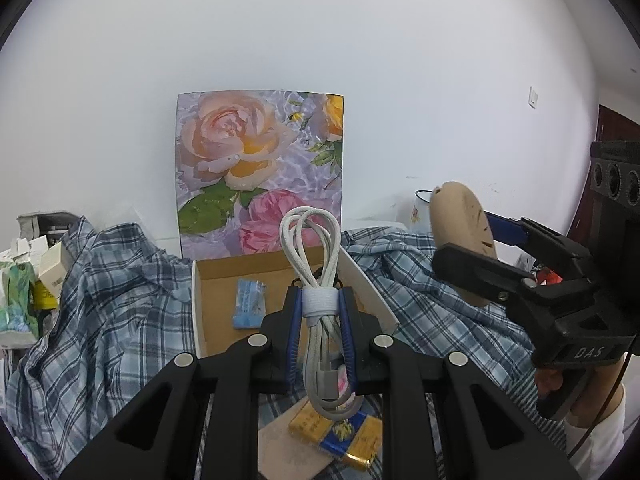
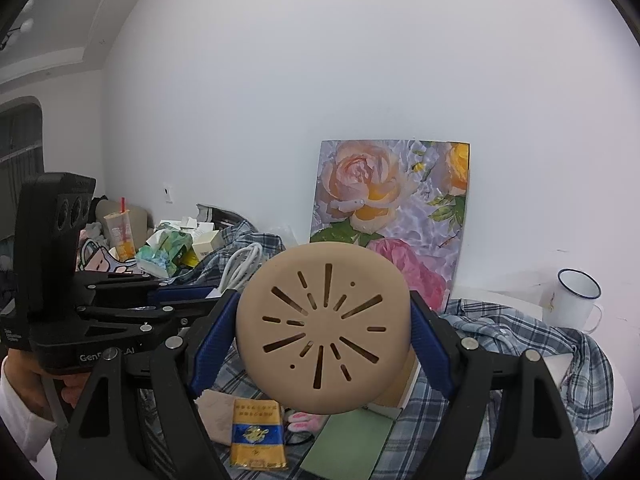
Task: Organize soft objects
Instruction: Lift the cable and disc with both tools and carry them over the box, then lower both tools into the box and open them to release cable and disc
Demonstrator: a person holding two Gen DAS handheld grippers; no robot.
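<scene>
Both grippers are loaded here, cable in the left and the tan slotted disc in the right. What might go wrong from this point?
1. The left gripper pinches the white cable bundle only near its strap; its lower loops dangle over the yellow-and-blue packet and might snag it.
2. The right gripper grips the tan disc by its rounded edges, so it may slip or pivot.
3. The two grippers are close together above the cardboard box; lowering both at once risks a collision.
</scene>
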